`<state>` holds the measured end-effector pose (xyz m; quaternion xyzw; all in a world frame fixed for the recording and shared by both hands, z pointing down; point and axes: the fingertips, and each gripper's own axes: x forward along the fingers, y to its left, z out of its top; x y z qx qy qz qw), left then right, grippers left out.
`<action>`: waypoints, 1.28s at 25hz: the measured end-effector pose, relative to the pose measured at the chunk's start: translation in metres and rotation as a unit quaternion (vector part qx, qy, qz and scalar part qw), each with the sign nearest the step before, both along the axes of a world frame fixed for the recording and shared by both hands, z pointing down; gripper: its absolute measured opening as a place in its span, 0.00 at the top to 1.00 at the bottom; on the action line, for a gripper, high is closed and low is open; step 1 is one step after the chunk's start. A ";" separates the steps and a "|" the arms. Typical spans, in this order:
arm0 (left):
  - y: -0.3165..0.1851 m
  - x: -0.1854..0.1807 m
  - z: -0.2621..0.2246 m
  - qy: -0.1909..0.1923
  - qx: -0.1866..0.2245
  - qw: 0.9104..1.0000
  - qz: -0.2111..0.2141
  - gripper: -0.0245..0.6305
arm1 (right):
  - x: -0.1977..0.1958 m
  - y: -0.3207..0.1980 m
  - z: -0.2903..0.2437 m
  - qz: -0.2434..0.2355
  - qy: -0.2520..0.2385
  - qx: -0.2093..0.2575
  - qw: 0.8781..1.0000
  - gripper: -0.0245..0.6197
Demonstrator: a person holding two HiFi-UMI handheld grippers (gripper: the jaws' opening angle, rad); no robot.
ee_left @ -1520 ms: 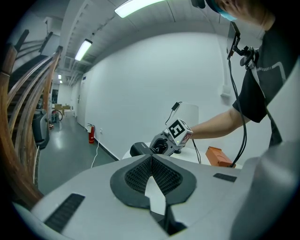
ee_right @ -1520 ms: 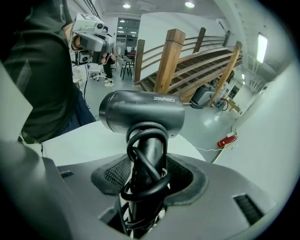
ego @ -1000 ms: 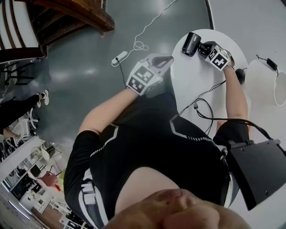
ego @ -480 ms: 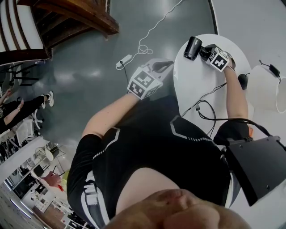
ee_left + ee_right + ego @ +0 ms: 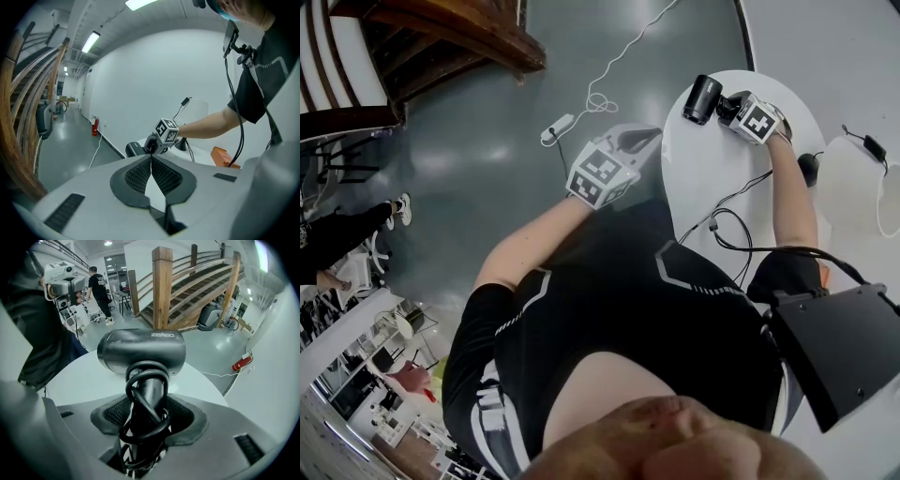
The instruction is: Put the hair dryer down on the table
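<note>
Black plastic hair dryer (image 5: 703, 97): is hanging at the upper right of the head view, over the far edge of the round white table (image 5: 712, 178); whether it is touching the top is not showing.
Right gripper (image 5: 731, 105): is clamping the cord-wrapped handle, jaws wide.
Left gripper (image 5: 639, 142): is hovering closed and empty, left of the table.
Doing it well: lowering until the barrel is resting flat, inward from the edge, before easing the jaws apart.

Hair dryer (image 5: 704, 97) over the table (image 5: 712, 164), power strip (image 5: 560, 124) on floor (image 5: 487, 141) leftward
</note>
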<state>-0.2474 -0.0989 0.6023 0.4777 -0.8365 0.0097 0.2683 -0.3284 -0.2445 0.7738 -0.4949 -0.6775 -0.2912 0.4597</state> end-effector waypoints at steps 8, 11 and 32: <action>0.005 0.003 0.007 0.009 0.002 1.000 -0.005 0.91 | -0.003 -0.010 0.009 0.022 0.011 0.008 1.000 0.57; 0.005 0.004 0.008 0.010 0.003 1.000 -0.004 0.91 | -0.001 -0.007 0.008 0.017 0.014 0.002 1.000 0.57; 0.010 -0.014 -0.021 -0.019 0.019 1.000 0.011 0.91 | -0.002 -0.007 -0.005 0.081 -0.016 -0.004 0.997 0.49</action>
